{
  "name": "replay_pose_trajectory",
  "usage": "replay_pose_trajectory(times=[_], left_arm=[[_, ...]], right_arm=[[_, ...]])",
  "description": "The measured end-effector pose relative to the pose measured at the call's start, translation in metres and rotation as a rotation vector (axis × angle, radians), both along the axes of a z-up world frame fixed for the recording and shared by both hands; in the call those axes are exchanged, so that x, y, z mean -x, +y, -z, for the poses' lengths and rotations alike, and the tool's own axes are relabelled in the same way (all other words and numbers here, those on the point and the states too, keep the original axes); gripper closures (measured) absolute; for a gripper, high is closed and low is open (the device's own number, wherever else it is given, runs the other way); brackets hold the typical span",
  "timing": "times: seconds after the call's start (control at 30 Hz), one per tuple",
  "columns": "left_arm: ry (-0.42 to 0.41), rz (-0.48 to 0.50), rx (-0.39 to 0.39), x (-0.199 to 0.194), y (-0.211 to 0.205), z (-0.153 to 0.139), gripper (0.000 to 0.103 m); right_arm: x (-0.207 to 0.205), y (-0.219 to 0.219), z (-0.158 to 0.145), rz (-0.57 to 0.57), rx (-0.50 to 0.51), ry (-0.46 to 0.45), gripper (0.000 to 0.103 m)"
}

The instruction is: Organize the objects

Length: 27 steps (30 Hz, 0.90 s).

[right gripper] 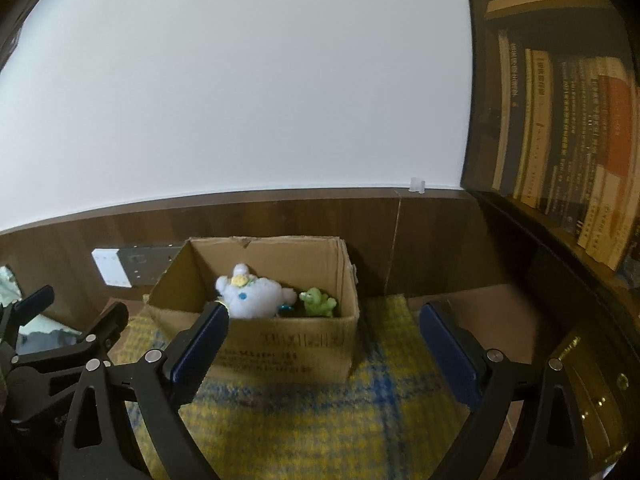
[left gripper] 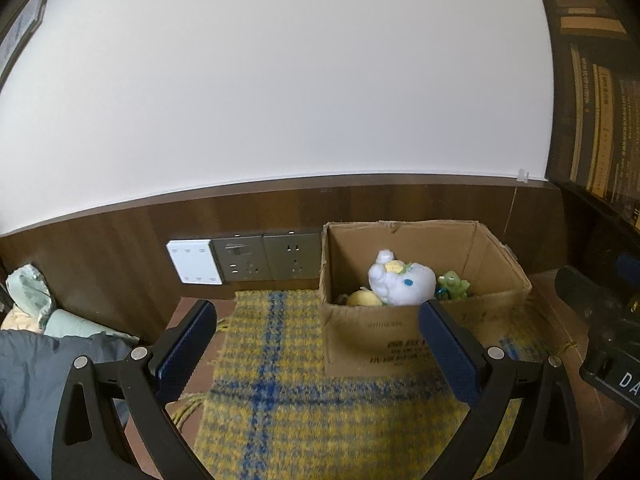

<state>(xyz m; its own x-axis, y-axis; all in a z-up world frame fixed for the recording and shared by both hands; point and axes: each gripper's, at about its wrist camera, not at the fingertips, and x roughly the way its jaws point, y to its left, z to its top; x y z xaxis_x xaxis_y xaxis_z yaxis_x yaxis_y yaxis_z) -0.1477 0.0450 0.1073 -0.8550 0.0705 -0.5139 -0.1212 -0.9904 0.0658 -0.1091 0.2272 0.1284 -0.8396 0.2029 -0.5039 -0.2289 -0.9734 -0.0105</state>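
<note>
An open cardboard box [left gripper: 372, 344] stands on a yellow and blue plaid cloth [left gripper: 280, 392] by the wood-panelled wall. Inside it lie a white plush toy [left gripper: 404, 280], a green frog toy [left gripper: 454, 285] and a yellow toy [left gripper: 363, 298]. My left gripper [left gripper: 318, 312] is open and empty, in front of the box and to its left. My right gripper [right gripper: 324, 316] is open and empty, in front of the box [right gripper: 280, 344], where the white plush [right gripper: 252, 294] and green frog [right gripper: 318, 302] show. The left gripper also shows at the left edge of the right wrist view [right gripper: 76, 304].
Wall sockets [left gripper: 264, 257] and a white plate [left gripper: 195, 262] sit on the panel left of the box. Clothes and blue fabric [left gripper: 36, 368] lie at far left. A bookshelf with books [right gripper: 560, 140] rises at right. A dark object [left gripper: 608, 320] stands right of the box.
</note>
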Motion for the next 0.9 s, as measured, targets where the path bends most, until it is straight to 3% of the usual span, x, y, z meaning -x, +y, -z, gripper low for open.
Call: replay_pose_trajectory(times=[0.9], left_arm=[[-0.004,-0.027,-0.017,-0.099,-0.025,0.028,0.000]], right_arm=[[-0.106,-0.024,0.021,-0.035,-0.021,0.023,0.001]])
